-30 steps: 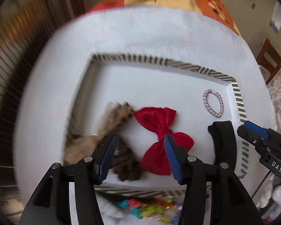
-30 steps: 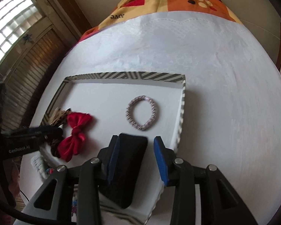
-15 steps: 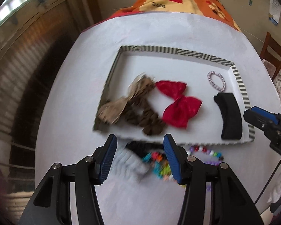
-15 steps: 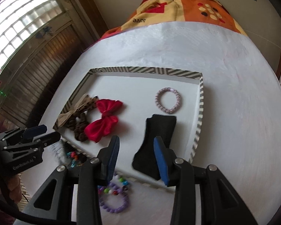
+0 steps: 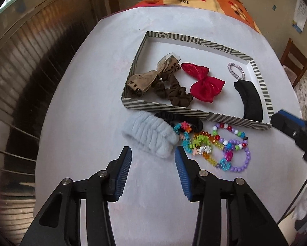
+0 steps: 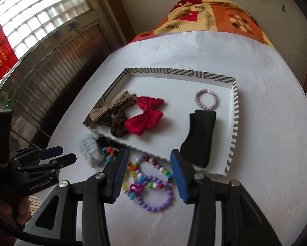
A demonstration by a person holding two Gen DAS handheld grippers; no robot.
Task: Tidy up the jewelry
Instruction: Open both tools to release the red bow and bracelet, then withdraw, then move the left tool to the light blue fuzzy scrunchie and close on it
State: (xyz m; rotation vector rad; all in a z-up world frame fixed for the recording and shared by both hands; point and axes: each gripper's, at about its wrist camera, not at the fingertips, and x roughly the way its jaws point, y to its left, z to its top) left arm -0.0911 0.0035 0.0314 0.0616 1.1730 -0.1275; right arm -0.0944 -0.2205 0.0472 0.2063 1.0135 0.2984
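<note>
A striped tray [image 5: 194, 115] [image 6: 234, 123] holds a red bow [image 5: 204, 86], a brown scrunchie [image 5: 174, 94], a tan bow [image 5: 149, 78], a pink hair tie [image 5: 236, 70] and a black pad [image 6: 200, 137]. In front of the tray lie a light blue fuzzy band [image 5: 147, 133], a black scrunchie [image 5: 174, 116] and bead bracelets [image 5: 231, 143] [image 6: 155, 186]. My left gripper [image 5: 152, 153] hovers just short of the blue band, its jaws closing on nothing. Above the bracelets, my right gripper [image 6: 149, 153] has its jaws opening and grips nothing.
The white tablecloth [image 5: 81, 102] spreads around the tray. An orange patterned blanket [image 6: 211, 18] covers the far end. A wooden chair [image 5: 295, 59] stands at the right. Shutters and a window [image 6: 40, 20] are on the left.
Both grippers have drawn back from over the tray to the loose items in front of it. The black pad, earlier between the right fingers, now lies in the tray. The left jaws have narrowed.
</note>
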